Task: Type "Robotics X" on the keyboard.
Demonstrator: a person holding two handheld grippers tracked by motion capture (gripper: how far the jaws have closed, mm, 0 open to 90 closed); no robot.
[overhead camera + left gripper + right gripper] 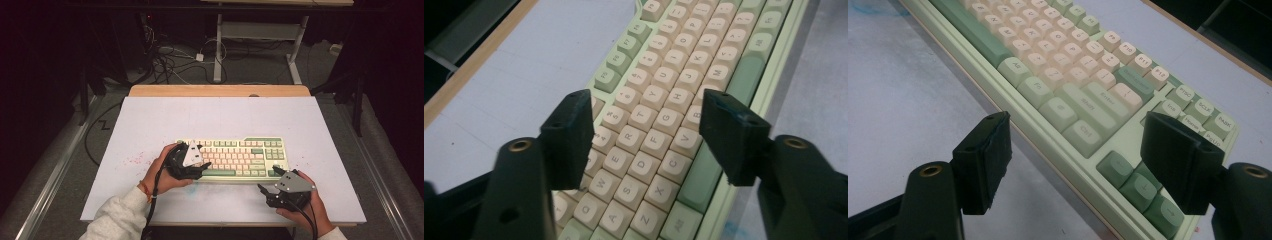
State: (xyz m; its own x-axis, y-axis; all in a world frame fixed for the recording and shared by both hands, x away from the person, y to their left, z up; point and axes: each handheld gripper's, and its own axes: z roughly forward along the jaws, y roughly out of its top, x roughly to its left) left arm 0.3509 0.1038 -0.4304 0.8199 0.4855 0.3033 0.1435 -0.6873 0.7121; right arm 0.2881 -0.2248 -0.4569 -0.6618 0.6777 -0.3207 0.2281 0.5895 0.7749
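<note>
Keyboard (235, 159) lies flat near the front of the white counter (150, 120). The left claw (644, 125) hangs released over the letter keys, gripping nothing; the right claw (1075, 160) gapes empty at the arrow-key corner. A clean key press probably wants one pad lowered squarely, clear of neighbouring caps.

The keyboard (235, 159) at the centre of the high view has a pale green case, cream letter keys with dark lettering, and sage green modifier, arrow and space keys. The counter (150, 125) is pale lavender-grey with faint pink speckles at centre left and a bare wood strip along its upper edge. Both the left tool (192, 172) and the right tool (272, 192) are black with grey three-cornered plates and brass-coloured rivets. A sleeve (117, 217) at lower left is light grey.
</note>
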